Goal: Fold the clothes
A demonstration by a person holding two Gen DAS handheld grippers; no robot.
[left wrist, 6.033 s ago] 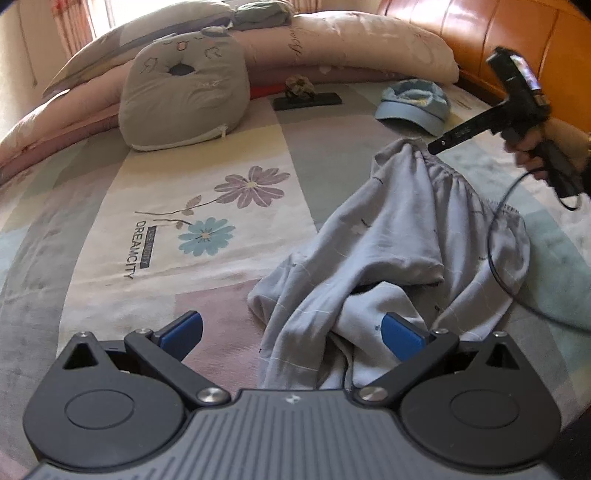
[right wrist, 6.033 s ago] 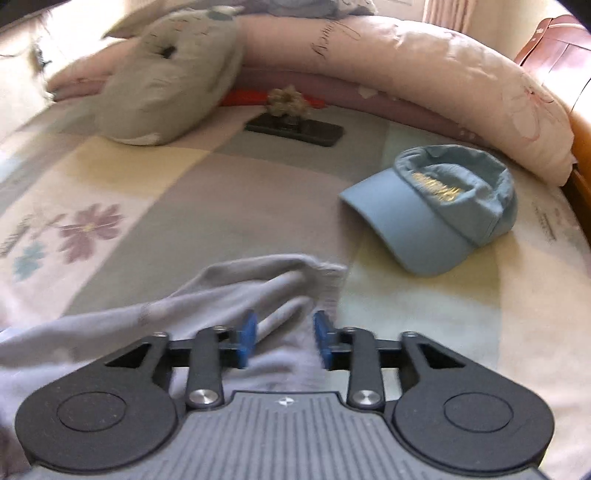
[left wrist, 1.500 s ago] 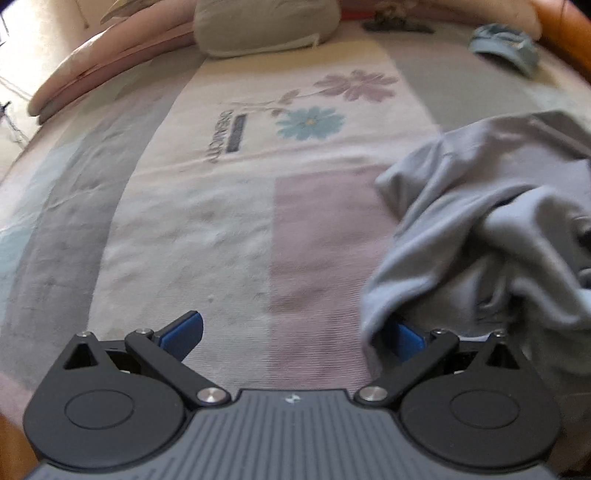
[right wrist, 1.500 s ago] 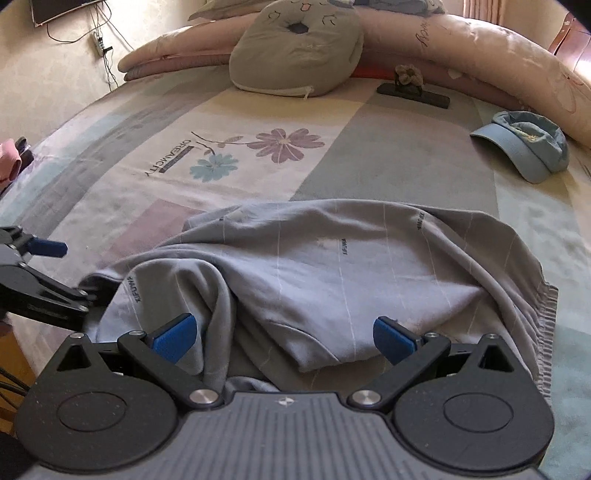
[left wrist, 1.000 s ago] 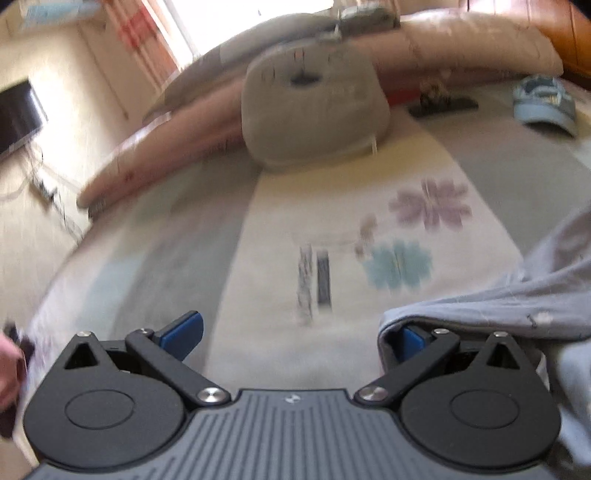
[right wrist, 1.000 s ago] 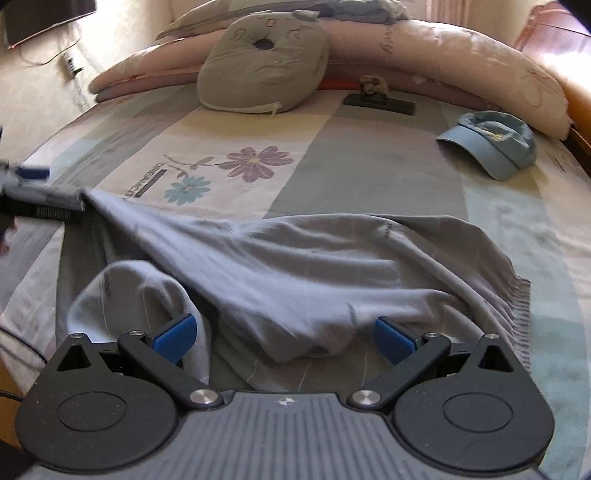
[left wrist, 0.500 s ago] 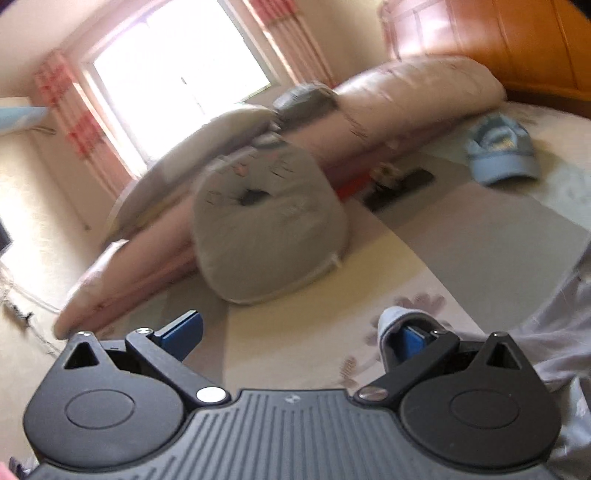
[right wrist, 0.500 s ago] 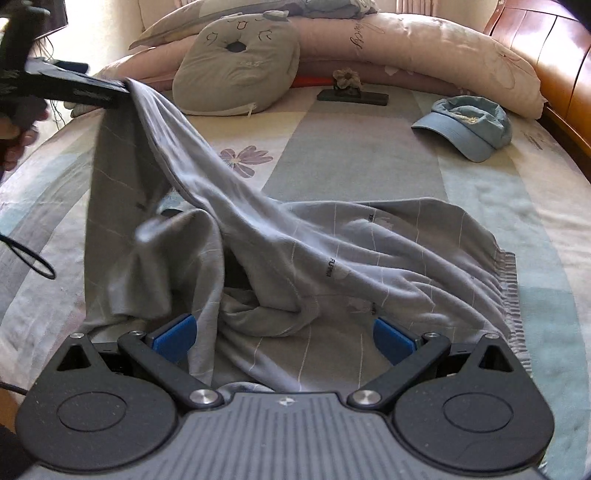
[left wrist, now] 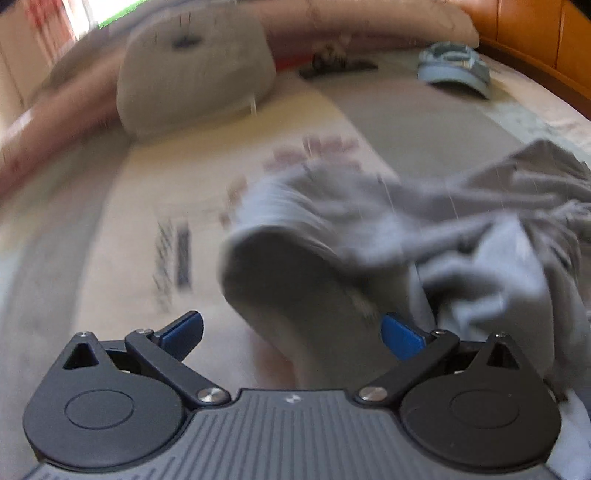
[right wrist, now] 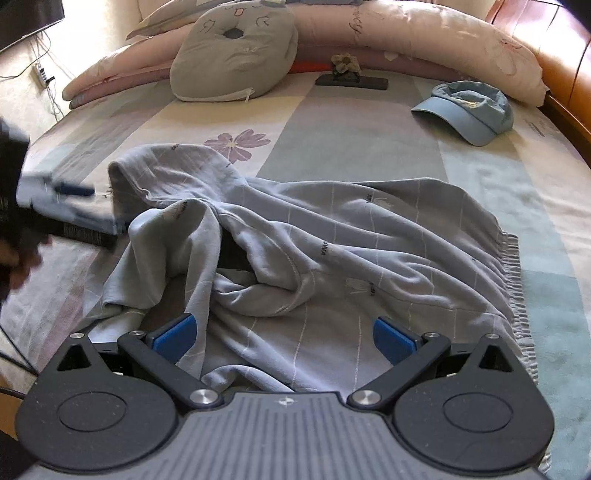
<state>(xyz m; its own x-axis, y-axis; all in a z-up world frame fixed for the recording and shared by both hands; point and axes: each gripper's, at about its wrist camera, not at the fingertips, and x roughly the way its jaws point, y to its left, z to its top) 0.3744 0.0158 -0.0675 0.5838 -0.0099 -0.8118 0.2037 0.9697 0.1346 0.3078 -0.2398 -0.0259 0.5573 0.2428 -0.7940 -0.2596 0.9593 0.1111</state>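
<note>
With both our left tongs (left wrist: 291, 334) and right tongs (right wrist: 284, 338) gaping and gripping nothing, the garment (right wrist: 332, 251) on the bed (right wrist: 369, 122) lies crumpled, so pinching blind could trap two layers

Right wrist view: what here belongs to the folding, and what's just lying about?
For the folding:
grey garment
left hand-held gripper
right hand-held gripper

Lying about:
blue cap
grey cushion
phone
long pink pillow

Both grippers spread wide: the left gripper (left wrist: 291, 330), blurred in motion, and the right gripper (right wrist: 284, 338), held low, blue pads parted, nothing between them.
</note>
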